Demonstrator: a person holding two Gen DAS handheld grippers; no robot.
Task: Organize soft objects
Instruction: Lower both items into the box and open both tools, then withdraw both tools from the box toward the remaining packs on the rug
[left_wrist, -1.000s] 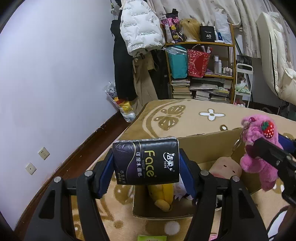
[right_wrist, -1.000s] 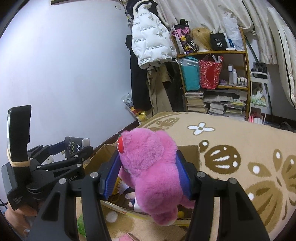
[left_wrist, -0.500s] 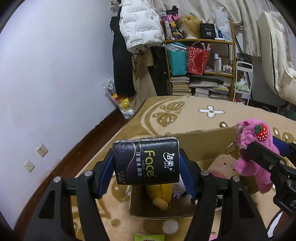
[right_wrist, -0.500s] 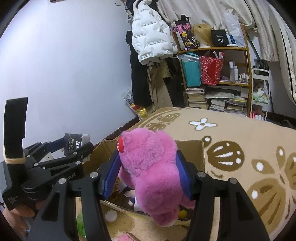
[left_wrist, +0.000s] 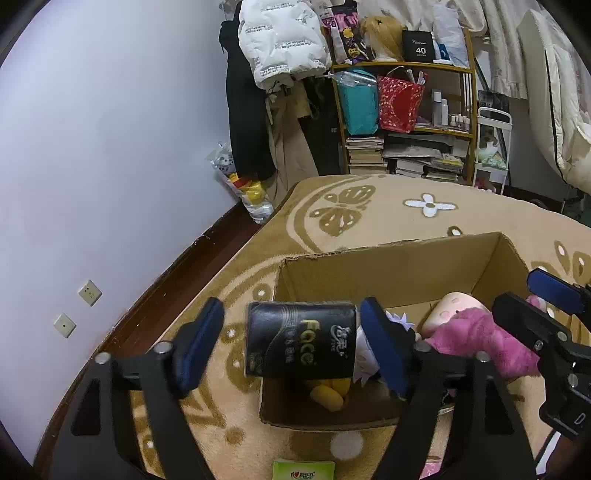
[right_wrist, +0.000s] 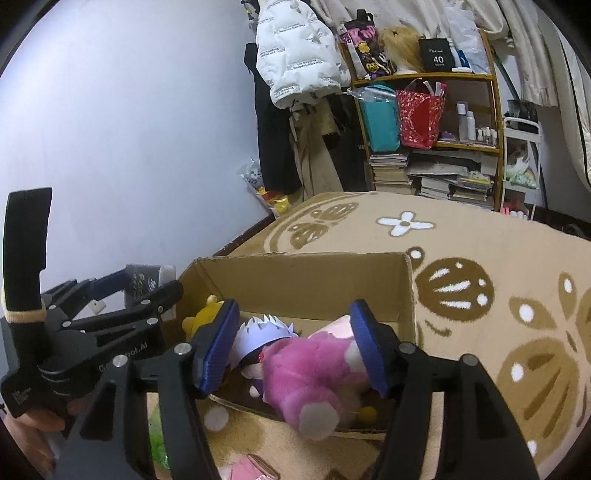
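Though half hidden by fingers just spreading, tissue pack (left_wrist: 301, 339) and pink plush (right_wrist: 310, 373) loose, box (right_wrist: 295, 280) contents unclear.

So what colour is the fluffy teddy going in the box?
Bright pink teddy, clearest in the right wrist view.

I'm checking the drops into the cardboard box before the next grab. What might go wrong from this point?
The left gripper has just been opening, and the black Face tissue pack between its pads sits over the cardboard box near its left wall, so it may land on the carpet. The right gripper has just been opening too; the pink plush bear drapes over the box's near edge and may slide out.
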